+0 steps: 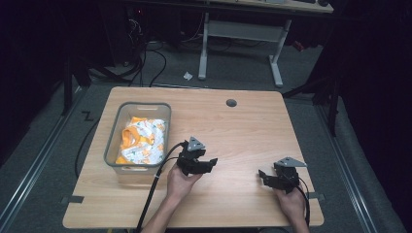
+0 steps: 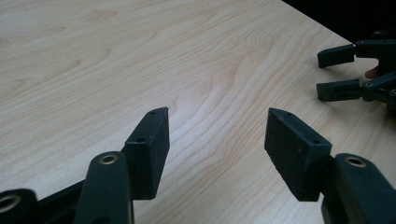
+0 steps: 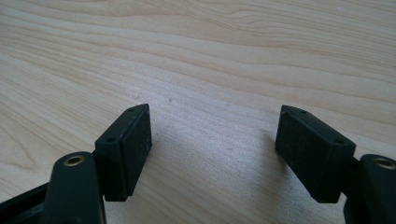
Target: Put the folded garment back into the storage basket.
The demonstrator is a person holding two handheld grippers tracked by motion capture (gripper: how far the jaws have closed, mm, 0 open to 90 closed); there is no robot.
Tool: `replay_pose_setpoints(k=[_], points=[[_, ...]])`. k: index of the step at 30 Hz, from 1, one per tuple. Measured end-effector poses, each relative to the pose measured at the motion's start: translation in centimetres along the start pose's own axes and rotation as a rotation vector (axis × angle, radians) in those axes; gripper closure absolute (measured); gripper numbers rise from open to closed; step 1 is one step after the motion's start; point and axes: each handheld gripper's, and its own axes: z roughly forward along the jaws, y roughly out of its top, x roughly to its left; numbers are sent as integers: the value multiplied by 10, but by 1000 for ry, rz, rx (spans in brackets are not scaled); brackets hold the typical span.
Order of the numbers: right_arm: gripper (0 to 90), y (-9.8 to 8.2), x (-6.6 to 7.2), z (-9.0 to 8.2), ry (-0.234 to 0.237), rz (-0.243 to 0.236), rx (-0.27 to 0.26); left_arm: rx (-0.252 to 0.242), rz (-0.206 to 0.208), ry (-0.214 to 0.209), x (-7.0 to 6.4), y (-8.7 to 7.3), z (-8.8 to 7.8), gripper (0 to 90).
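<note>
Clear bin sits left of centre in the high view, long axis running toward the top of the frame, orange-and-white cloth bunched inside. Just right of its lower corner: left hand-held gripper, jaws wide apart, holding nothing, pointing right, away from the bin. Lower right: right hand-held gripper, also wide open and empty. Left one is clearly nearer the cloth. Bare counter between and above both; lots of room.
</note>
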Motion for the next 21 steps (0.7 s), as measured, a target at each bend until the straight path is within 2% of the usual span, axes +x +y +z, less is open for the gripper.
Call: replay_pose_setpoints(k=[4, 14, 21], points=[[273, 0, 0, 0, 0, 4, 1, 23, -3, 12, 0, -6, 7, 407], [273, 0, 0, 0, -1, -1, 0, 70, 32, 63, -4, -14, 20, 401], [273, 0, 0, 0, -1, -1, 0, 74, 20, 82, -2, -21, 25, 398]])
